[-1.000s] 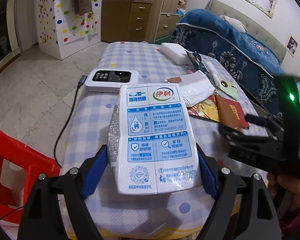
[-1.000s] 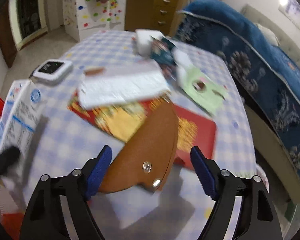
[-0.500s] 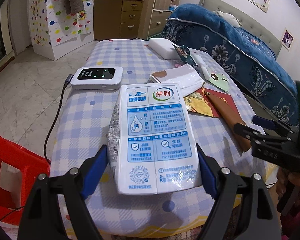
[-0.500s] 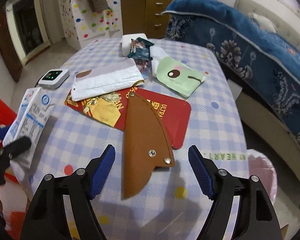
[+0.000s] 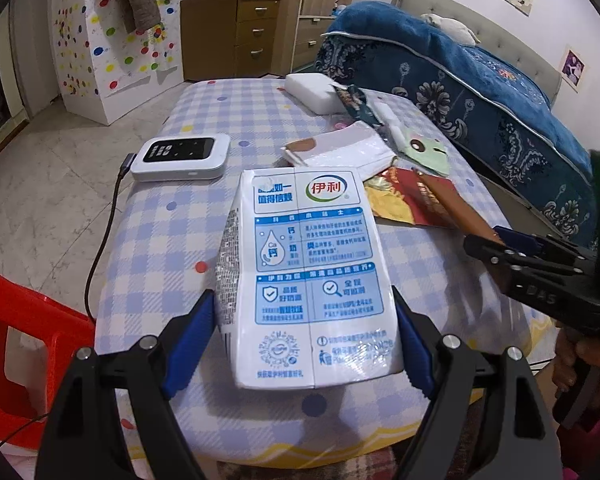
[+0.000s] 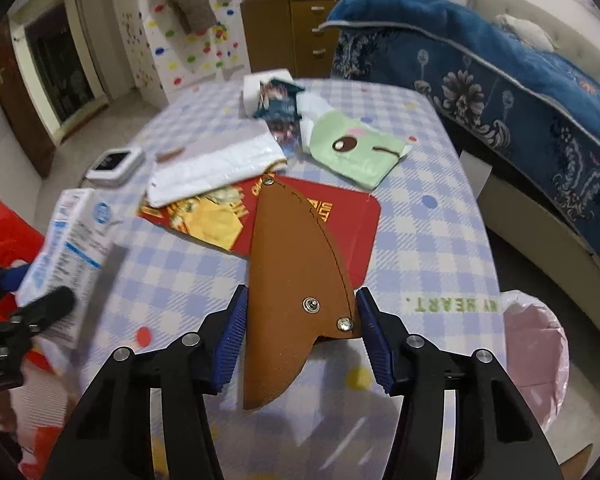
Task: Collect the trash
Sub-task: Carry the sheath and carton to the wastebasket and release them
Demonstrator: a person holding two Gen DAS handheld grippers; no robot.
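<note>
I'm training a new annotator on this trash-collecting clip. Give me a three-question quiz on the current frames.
1. True or false: the left gripper is clamped on the white-and-blue milk carton.
2. The right gripper closes around which item? A) pale green cartoon pouch B) brown leather sheath C) white electronic device
3. Fill in: the sheath partly overlies a flat ____ packet on the checked tablecloth.

Key: 1 true; 2 B; 3 red.

Checked blue-and-white surface (image 5: 172, 240): white charging device (image 5: 182, 156) at ten o'clock, white packet (image 5: 340, 152), red envelope (image 6: 340, 220), brown leather sheath (image 6: 296, 280), green pouch (image 6: 356, 152) toward one o'clock.
</note>
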